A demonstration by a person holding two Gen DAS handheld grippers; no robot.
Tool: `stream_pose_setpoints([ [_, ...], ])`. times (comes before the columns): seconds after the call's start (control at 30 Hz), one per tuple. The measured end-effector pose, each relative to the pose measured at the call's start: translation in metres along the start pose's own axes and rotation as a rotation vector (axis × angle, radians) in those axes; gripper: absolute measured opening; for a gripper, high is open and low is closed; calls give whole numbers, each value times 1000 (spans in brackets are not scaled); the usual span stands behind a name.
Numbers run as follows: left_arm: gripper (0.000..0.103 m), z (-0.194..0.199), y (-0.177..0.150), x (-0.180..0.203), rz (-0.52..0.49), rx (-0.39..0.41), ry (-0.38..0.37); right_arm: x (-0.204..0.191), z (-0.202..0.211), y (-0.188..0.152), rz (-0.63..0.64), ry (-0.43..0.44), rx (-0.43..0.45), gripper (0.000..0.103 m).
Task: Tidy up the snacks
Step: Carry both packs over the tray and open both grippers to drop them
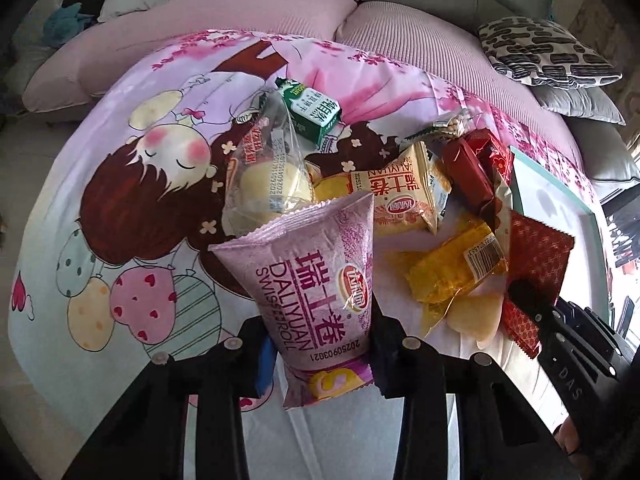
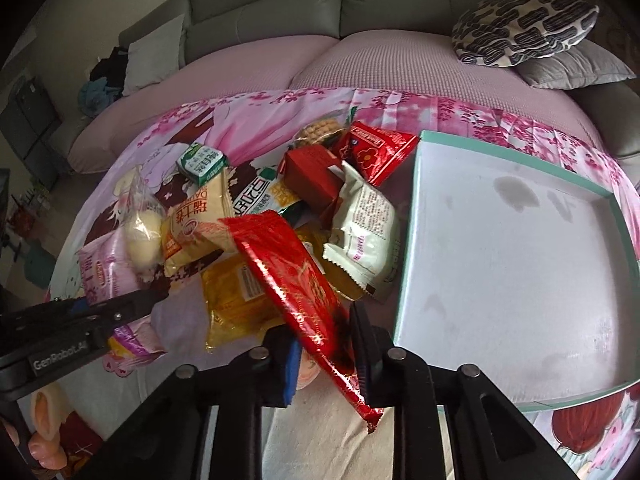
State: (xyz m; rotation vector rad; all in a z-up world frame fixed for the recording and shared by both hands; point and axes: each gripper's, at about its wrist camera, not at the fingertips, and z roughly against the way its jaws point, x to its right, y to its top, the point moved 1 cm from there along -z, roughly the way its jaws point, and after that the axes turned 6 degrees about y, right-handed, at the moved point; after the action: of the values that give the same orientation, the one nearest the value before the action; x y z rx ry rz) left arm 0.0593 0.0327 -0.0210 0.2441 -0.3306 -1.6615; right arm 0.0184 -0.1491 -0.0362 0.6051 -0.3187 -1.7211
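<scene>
Left gripper [image 1: 320, 356] clamps the pink Swiss-roll packet [image 1: 312, 292]; right gripper [image 2: 324, 360] clamps a red foil packet [image 2: 296, 284], both apparently bound for the teal-rimmed tray [image 2: 416, 216].

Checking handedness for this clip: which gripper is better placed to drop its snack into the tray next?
Right. The right gripper holds the red packet just beside the tray. The left gripper holds the pink roll on the pile's far side from it.
</scene>
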Motion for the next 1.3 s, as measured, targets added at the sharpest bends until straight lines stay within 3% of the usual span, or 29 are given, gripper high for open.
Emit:
stream_pose_setpoints([
  [0.3,40,4,-2,1,1,5,10,13,11,-2,-51,7,35,12],
  [0.77,40,34,7,6,-1,63,-1,10,46,1,-66,50,107,12],
  [1.0,40,53,19,39,-68,98,-26,29,69,7,-97,37,154,12],
  [1.3,40,60,32,126,-236,132,-81,98,91,10,-214,-66,188,12],
])
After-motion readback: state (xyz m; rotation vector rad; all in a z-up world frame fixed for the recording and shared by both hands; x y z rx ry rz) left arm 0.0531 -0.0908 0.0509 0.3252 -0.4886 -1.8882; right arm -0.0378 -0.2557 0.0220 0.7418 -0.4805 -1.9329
